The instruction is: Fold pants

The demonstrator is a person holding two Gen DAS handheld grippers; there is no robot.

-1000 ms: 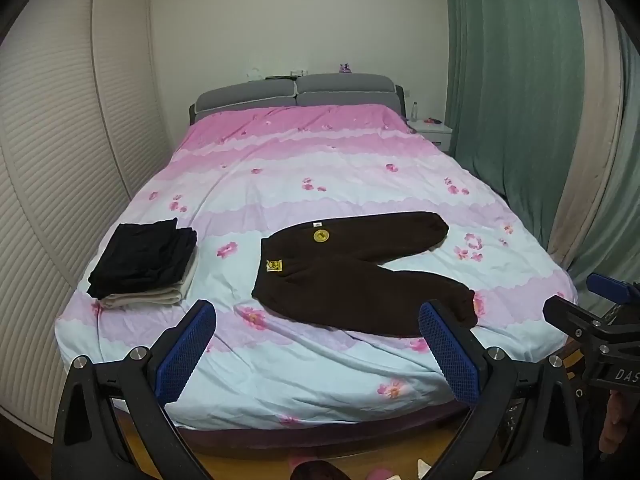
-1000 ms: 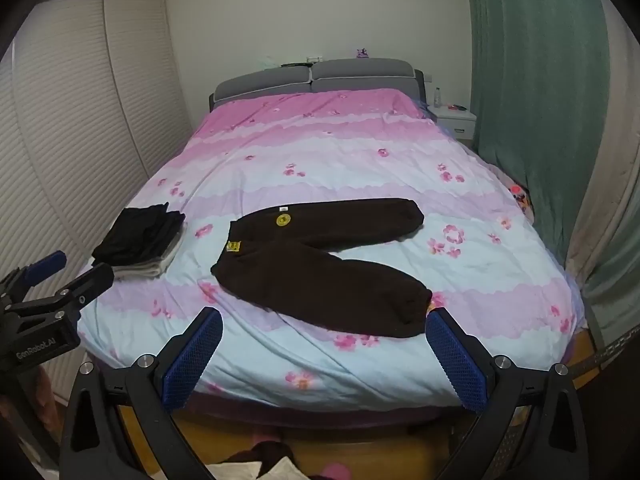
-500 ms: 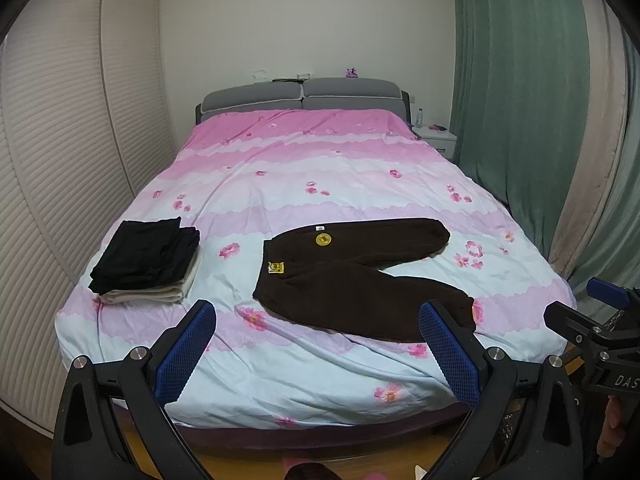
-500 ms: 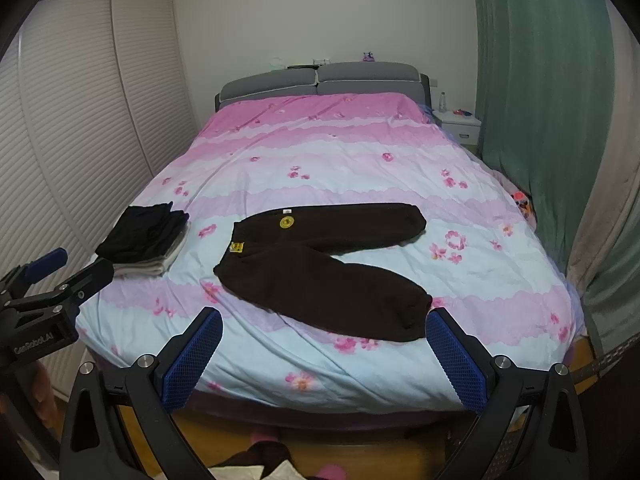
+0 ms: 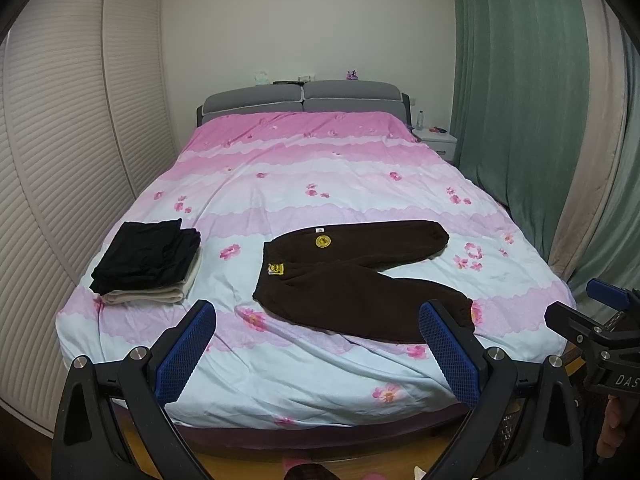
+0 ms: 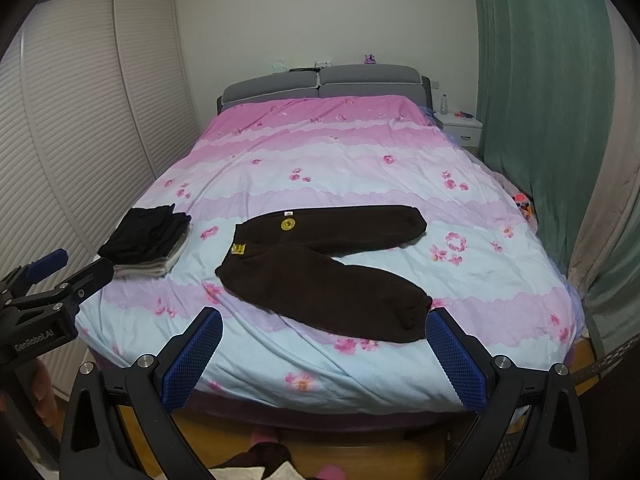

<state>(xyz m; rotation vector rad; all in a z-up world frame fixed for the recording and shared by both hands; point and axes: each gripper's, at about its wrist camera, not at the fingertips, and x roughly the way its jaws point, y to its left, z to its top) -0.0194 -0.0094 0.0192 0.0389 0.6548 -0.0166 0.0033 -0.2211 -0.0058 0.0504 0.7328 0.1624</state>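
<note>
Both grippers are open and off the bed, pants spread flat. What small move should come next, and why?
Probably bring both grippers forward and down toward the pants. The left gripper and right gripper hang open short of the bed, touching nothing, and the pants lie unfolded with legs splayed apart.

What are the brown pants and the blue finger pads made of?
The pants look like thick, matte fleece: fuzzy surface, puffy cuffs. The left gripper pads seem to be rubber or plastic, going by their criss-cross grip texture; I can't tell which.
</note>
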